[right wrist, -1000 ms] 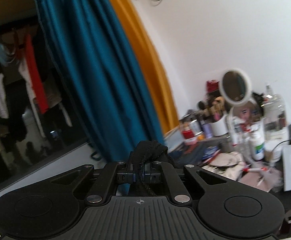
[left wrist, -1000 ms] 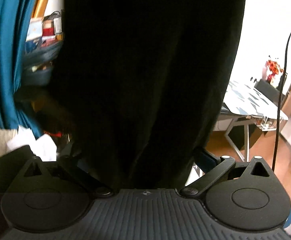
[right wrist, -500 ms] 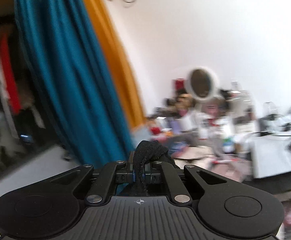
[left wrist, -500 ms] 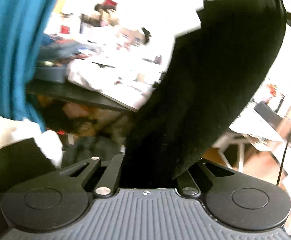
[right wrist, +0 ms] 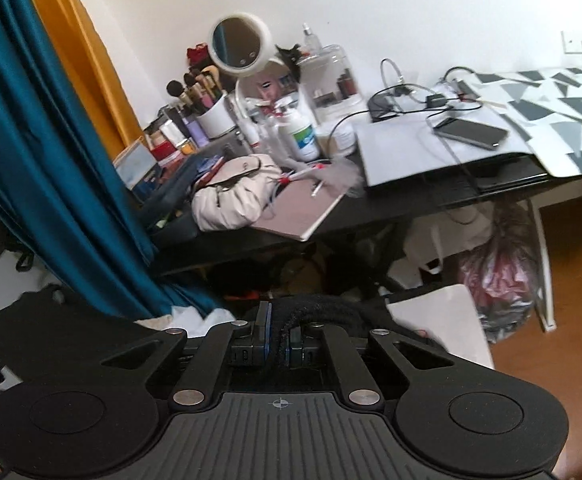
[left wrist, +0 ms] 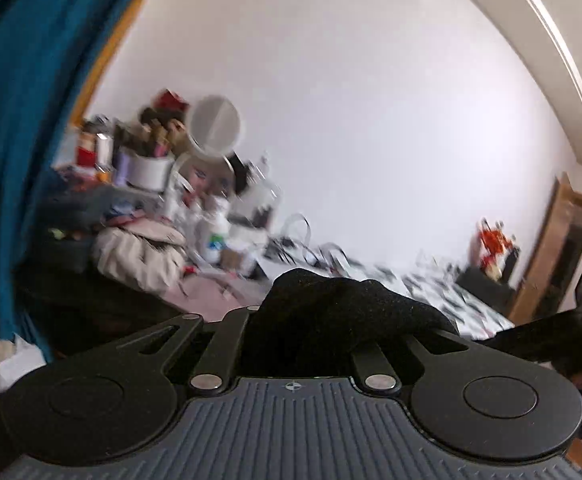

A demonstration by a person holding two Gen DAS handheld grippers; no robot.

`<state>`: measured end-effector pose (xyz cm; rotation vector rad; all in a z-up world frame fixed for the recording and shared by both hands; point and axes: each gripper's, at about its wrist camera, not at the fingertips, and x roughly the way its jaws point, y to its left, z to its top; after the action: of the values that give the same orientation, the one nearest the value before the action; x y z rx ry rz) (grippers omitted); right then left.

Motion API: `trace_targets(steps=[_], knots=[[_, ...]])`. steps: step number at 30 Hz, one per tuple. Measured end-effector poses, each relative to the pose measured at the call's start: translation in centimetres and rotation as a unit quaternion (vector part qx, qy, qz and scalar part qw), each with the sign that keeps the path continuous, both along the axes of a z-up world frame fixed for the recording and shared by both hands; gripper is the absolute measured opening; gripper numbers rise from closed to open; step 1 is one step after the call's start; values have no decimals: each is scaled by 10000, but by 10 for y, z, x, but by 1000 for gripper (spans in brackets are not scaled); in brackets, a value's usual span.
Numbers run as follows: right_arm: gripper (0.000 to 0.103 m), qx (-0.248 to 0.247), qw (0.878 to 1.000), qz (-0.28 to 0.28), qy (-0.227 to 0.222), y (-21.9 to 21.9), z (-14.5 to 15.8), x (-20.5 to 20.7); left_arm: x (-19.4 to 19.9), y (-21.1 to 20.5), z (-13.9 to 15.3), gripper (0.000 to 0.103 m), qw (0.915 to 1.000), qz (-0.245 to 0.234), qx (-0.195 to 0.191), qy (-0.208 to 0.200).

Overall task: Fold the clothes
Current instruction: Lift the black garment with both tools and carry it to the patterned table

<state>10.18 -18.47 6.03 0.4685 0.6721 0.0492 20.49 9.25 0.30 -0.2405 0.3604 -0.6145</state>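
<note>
A cluttered black desk (right wrist: 371, 216) stands against a white wall beside a teal curtain (right wrist: 31, 152). Only the right wrist view shows the phone (right wrist: 471, 132) sharply. The left gripper (left wrist: 323, 344) and right gripper (right wrist: 277, 340) each have jaws clamped on the black garment (left wrist: 339, 308), bunched between them.

My two matte black plastic hand-held grippers (left wrist: 331, 344) (right wrist: 277, 344) have ribbed grey housings, round side discs, silver pivot screws, and blue-edged finger pads (right wrist: 265, 332).
</note>
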Motion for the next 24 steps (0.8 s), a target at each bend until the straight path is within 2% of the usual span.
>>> trace_targets(steps=[6, 10, 13, 16, 19, 24], knots=[[5, 122, 9984, -416, -358, -59, 6, -40, -15, -71, -13, 5, 9977, -416, 128, 521], [5, 284, 9961, -590, -594, -126, 5, -71, -36, -141, -13, 5, 9954, -684, 498, 450], [5, 283, 9952, -569, -746, -181, -3, -104, -54, -208, -9, 5, 9949, -708, 603, 398], [5, 309, 9941, -620, -832, -248, -10, -137, -75, -281, -5, 5, 9952, -750, 512, 375], [5, 394, 9915, -821, -924, -320, -15, -174, -91, -358, -1, 5, 9926, -1072, 455, 357], [5, 360, 9847, -1507, -800, -416, -14, -230, -109, -458, 2, 5, 9833, -1783, 270, 242]])
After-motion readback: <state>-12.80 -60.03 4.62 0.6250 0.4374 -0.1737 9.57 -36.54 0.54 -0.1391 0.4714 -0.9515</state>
